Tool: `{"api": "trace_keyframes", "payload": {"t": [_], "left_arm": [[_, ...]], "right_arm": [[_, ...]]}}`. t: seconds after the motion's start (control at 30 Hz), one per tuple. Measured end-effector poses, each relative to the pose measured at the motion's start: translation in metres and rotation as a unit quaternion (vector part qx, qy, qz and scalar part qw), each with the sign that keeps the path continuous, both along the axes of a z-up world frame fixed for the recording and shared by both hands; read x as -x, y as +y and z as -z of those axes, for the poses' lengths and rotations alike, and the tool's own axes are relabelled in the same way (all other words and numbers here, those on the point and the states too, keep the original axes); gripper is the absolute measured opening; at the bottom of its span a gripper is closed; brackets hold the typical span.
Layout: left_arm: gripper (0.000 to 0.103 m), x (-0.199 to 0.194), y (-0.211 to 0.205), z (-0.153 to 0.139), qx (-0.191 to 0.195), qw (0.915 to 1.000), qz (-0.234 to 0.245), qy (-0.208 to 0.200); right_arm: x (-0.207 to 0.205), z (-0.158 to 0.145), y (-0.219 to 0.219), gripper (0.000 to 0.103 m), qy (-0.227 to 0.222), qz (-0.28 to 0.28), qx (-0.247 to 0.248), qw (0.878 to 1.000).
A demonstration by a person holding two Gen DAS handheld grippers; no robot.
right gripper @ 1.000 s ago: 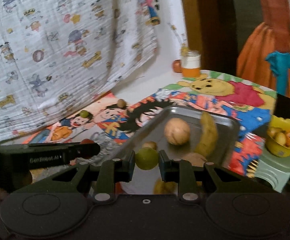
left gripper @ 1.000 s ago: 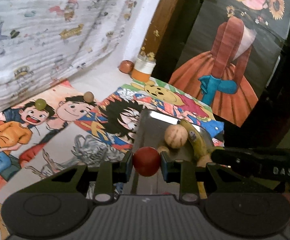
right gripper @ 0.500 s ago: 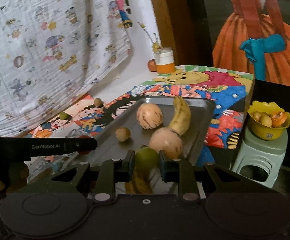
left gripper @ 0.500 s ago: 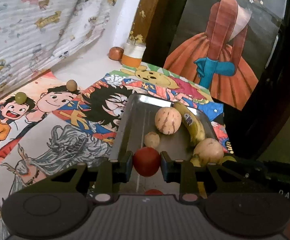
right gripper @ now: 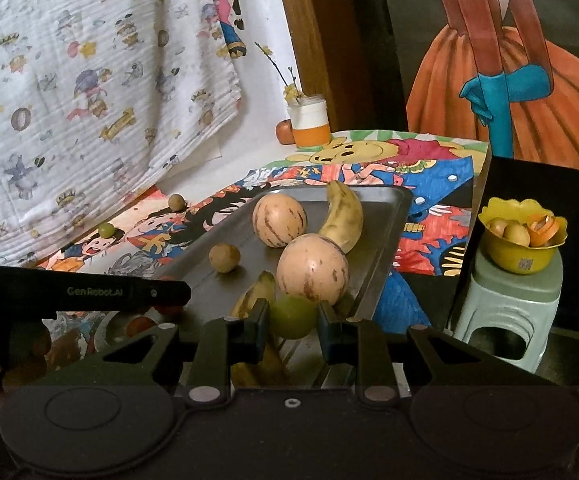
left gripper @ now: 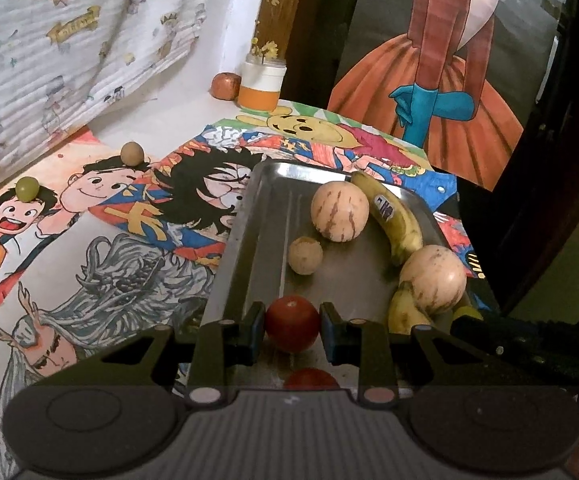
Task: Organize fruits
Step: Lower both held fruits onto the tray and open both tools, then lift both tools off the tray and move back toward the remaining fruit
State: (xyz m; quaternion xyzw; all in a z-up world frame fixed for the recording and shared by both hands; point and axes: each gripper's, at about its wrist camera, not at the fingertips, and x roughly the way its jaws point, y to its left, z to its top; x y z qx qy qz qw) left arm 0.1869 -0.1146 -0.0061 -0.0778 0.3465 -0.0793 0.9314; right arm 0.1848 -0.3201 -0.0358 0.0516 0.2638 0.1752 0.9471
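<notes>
Left gripper (left gripper: 292, 330) fingers pinch a red tomato (left gripper: 292, 323); right gripper (right gripper: 292, 322) fingers pinch what looks like a green lime (right gripper: 293, 316).

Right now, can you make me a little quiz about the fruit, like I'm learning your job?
1. True or false: the left hand-held gripper holds a red tomato.
2. What does the right hand-held gripper hold: A banana, B green fruit, C jar?
3. Fill in: two small fruits lie off the metal tray, a green grape and a ____ ball.

Key: 1 true; 2 B; 3 brown.
</notes>
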Motion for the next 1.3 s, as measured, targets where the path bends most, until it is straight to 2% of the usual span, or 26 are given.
{"api": "trace_keyframes", "payload": {"t": [0.33, 0.5, 0.6, 0.63, 0.67, 0.77, 0.97, 1.03, 1.3], "left_arm": [[0.032, 0.000, 0.000, 0.001, -0.002, 1.0000, -0.002, 0.001], [0.041, 0.002, 0.004, -0.002, 0.018, 0.9998, -0.007, 0.007], [0.053, 0.006, 0.007, -0.007, 0.023, 0.9997, -0.012, -0.001], [0.062, 0.008, 0.009, -0.009, 0.025, 0.9995, -0.015, -0.006], [0.067, 0.010, 0.010, -0.012, 0.028, 0.9994, -0.019, -0.011], [0.073, 0.018, 0.015, -0.020, 0.034, 0.9988, -0.027, -0.024], [0.096, 0.039, 0.031, -0.036, 0.048, 0.9957, -0.061, -0.050], [0.102, 0.048, 0.037, -0.041, 0.050, 0.9947, -0.068, -0.059], [0.103, 0.078, 0.049, -0.057, 0.040, 0.9922, -0.092, -0.075]], "right_arm": [[0.000, 0.000, -0.002, 0.030, 0.000, 0.007, -0.005, 1.000], [0.003, -0.003, -0.003, 0.031, -0.003, 0.014, -0.005, 1.000], [0.010, -0.007, -0.003, 0.039, -0.008, 0.023, -0.007, 1.000], [0.013, -0.010, -0.003, 0.045, -0.011, 0.027, -0.007, 1.000], [0.015, -0.012, -0.003, 0.053, -0.014, 0.029, -0.008, 0.999], [0.023, -0.019, -0.003, 0.075, -0.023, 0.036, -0.009, 0.999], [0.043, -0.036, 0.000, 0.100, -0.043, 0.045, -0.010, 0.998], [0.050, -0.042, 0.002, 0.102, -0.049, 0.045, -0.011, 0.998], [0.075, -0.059, 0.013, 0.102, -0.052, 0.061, -0.002, 0.997]]}}
